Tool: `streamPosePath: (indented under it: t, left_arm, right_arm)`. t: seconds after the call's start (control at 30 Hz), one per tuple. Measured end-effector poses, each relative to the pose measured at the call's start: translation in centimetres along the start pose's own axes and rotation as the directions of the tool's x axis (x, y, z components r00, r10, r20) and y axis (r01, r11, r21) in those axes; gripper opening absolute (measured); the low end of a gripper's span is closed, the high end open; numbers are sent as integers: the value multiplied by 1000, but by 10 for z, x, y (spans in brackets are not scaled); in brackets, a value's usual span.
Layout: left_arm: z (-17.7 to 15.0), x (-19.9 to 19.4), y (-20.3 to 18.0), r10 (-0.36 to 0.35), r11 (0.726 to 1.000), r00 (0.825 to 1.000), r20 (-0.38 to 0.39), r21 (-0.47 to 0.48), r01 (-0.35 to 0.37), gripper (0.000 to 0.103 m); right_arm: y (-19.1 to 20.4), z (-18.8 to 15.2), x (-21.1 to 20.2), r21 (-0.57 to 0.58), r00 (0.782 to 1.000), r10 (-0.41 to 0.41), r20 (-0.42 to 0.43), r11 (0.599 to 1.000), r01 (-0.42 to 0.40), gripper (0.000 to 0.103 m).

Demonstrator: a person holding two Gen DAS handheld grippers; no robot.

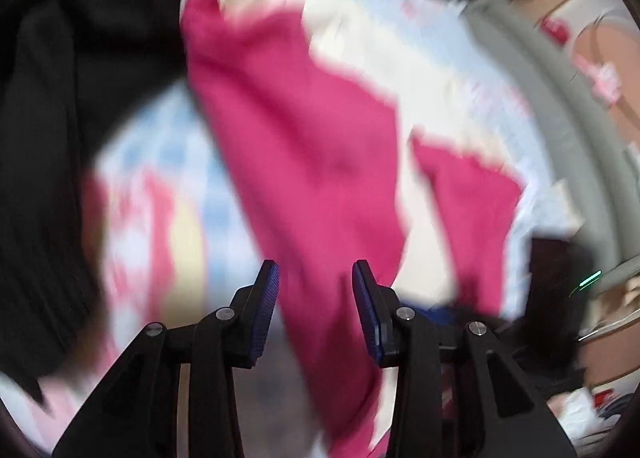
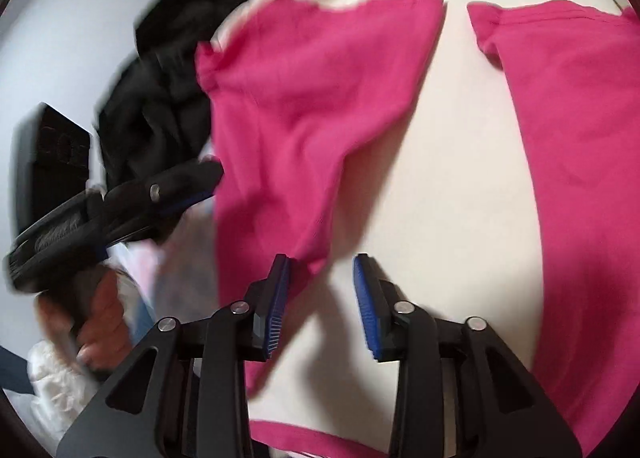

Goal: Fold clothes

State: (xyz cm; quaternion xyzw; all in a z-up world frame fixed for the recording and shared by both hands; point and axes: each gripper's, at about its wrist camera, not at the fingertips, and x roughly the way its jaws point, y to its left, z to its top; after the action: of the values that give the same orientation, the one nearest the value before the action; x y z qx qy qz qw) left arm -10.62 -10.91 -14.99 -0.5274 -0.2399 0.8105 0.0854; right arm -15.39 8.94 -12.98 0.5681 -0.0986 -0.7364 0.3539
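Observation:
A garment with a cream body (image 2: 440, 178) and pink sleeves lies spread out on the bed. One pink sleeve (image 2: 304, 98) is folded across the cream body, and the other pink part (image 2: 580, 178) runs down the right side. My right gripper (image 2: 322, 262) stands open just above the cream cloth, with the sleeve's lower tip beside its left pad. A hand (image 2: 100, 322) holds my left gripper (image 2: 212, 178) at the sleeve's left edge. The left wrist view is blurred: my left gripper (image 1: 316, 270) is open over the pink cloth (image 1: 300, 138), its pads not pressing on it.
A heap of black clothing (image 2: 160, 98) lies at the far left, also seen as the black clothing (image 1: 60, 98) in the left wrist view. The bed has a blue-checked sheet (image 1: 160, 146). A black box (image 2: 52, 146) stands by the white wall. Clutter lies on the floor (image 1: 600, 58) beyond the bed.

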Motion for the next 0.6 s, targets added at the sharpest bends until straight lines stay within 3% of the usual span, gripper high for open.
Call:
streamPosePath:
  t: [0.07, 0.13, 0.4, 0.5, 0.6]
  left_arm:
    - [-22, 2, -1, 23, 1000, 999, -30, 0, -23, 28]
    - [-42, -1, -10, 26, 999, 999, -47, 31, -25, 28]
    - [-111, -3, -32, -32, 997, 987, -157, 68, 43, 28]
    - [-123, -10, -38, 1, 996, 991, -133, 92, 11, 28]
    - [-120, -29, -28, -53, 998, 997, -56, 29, 54, 29]
  right_arm:
    - [0, -8, -14, 21, 1000, 22, 7, 1000, -22, 32]
    - [0, -19, -30, 23, 1000, -8, 26, 1000, 7, 33]
    - [-3, -76, -90, 46, 991, -64, 118, 997, 59, 35]
    - [-11, -91, -107, 70, 985, -90, 148, 994, 80, 39]
    - [-29, -106, -121, 129, 976, -145, 165, 984, 124, 39]
